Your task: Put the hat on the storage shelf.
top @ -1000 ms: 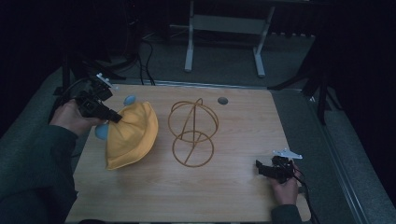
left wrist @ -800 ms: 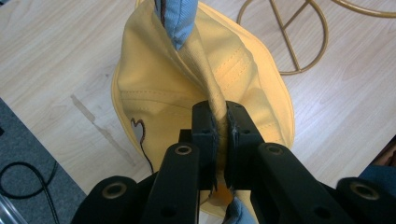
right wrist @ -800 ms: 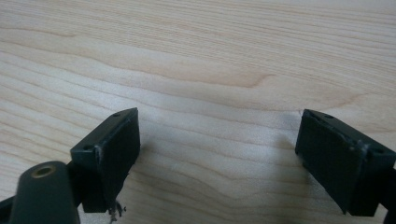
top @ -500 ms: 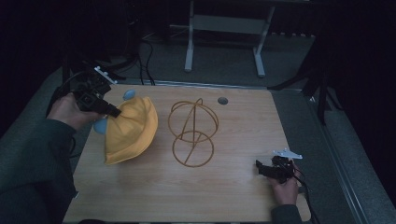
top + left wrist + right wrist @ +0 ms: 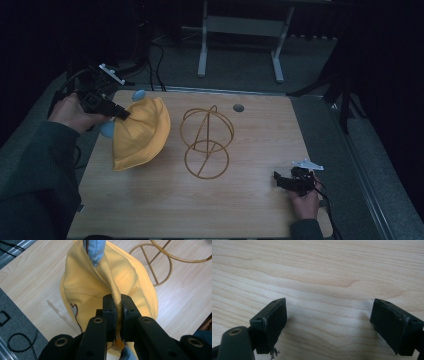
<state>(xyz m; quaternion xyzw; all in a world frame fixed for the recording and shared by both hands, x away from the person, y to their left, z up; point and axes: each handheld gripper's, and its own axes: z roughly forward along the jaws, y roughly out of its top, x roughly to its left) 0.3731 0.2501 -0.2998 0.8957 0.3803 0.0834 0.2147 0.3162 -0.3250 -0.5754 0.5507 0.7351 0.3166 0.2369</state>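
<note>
Evidently I had the left gripper (image 5: 120,113) clamped on a pinched ridge of the yellow hat (image 5: 139,134), its jaws nearly together with only the fold of cloth between them, as the left gripper view showed plainly. The grip sat at the crown side, near the table's left edge, so the hat hung tilted from that fold with its lower brim resting on the wooden table (image 5: 250,210); I judged the hold was meant to lift the hat clear of the surface. A blue lining or brim (image 5: 96,250) showed at the top of the left gripper view, and a bit of blue peeked out beside the hat in the high view too.

The gold wire stand (image 5: 206,142), a sphere of hoops on a ring base, stood just beside the hat toward the table's middle, apart from it. My guess was that the hat belonged on it, which would explain why it was kept so near.

My left hand (image 5: 75,111) was raised off the table at the far left corner, forearm coming in low, the gripper pointing right toward the hat. The right gripper (image 5: 286,181) lay idle near the front right corner, jaws spread wide with nothing between them, bare wood beneath, held low in my right hand (image 5: 306,200).
</note>
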